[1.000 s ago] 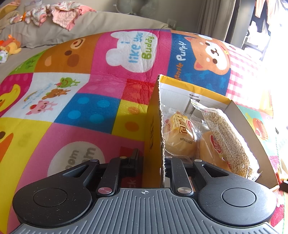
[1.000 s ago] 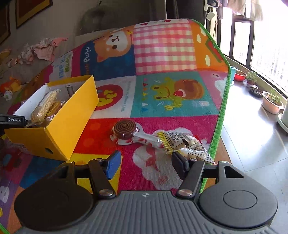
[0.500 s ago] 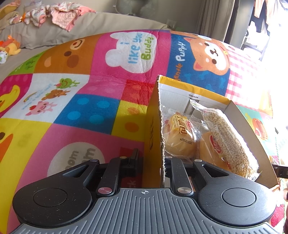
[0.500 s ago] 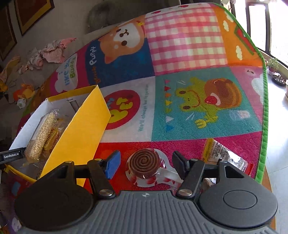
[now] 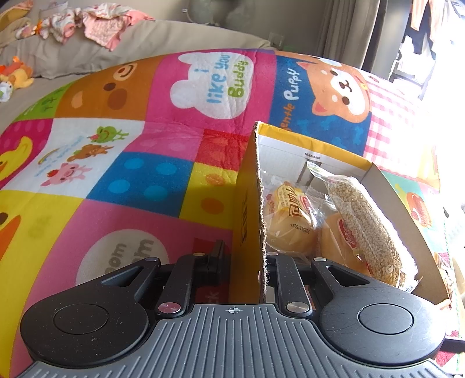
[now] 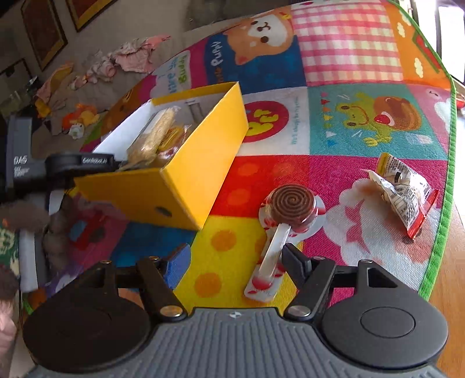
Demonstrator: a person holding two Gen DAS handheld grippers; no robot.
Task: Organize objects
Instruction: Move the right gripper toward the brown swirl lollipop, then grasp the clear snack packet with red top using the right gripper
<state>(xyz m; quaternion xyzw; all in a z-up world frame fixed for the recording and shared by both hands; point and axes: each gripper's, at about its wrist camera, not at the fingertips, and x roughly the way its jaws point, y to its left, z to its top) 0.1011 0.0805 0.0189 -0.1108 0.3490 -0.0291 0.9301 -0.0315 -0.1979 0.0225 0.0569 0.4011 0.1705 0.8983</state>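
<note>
Left gripper [image 5: 247,256] pinches the near side wall of the yellow cardboard box [image 5: 247,203], one finger outside the wall, one inside; pads pressed against the cardboard. The box sits on a colourful play mat [image 5: 145,174] and, seen from the right wrist, its near end looks tilted up off the mat. Inside the box: two wrapped buns [image 5: 287,221] side by side and a long packet of puffed grain bar [image 5: 366,226] lying across them, leaning toward the right wall. Right gripper [image 6: 235,261] points down at the mat just right of the box; its jaws are opening. The stick of a wrapped chocolate spiral lollipop [image 6: 293,206] lies between the fingers, close to the right finger; whether that pad touches it cannot be told, the left finger is well clear. The lollipop head rests on the mat ahead of the fingertips, near the box corner. A crumpled snack packet [image 6: 404,189] lies farther right, near the mat's green edge. Clothes [image 5: 96,26] and a plush toy [image 5: 17,72] lie on the grey bedding beyond the mat.
</note>
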